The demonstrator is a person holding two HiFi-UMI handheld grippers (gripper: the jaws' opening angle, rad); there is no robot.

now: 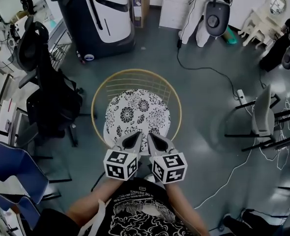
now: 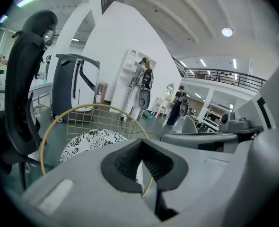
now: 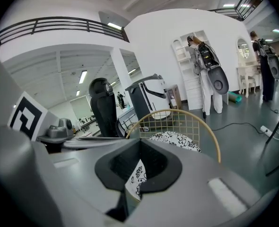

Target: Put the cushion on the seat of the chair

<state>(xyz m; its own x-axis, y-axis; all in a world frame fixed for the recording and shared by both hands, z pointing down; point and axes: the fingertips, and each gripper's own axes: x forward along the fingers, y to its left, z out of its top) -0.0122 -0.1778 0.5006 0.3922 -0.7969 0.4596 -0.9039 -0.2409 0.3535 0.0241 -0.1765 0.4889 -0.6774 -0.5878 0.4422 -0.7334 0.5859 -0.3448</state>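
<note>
Here the floral cushion [image 1: 136, 113] lies flat on the seat of the wire chair [image 1: 135, 71], just ahead of both tips. The left hand-held gripper [image 1: 134, 136] and the right hand-held gripper [image 1: 152, 137] are side by side, each with its jaws pressed together and empty. A black office chair [image 1: 49, 95] stands to the left of them.

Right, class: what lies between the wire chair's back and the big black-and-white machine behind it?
Only bare grey floor separates the chair from the machine, as the head view shows.
</note>
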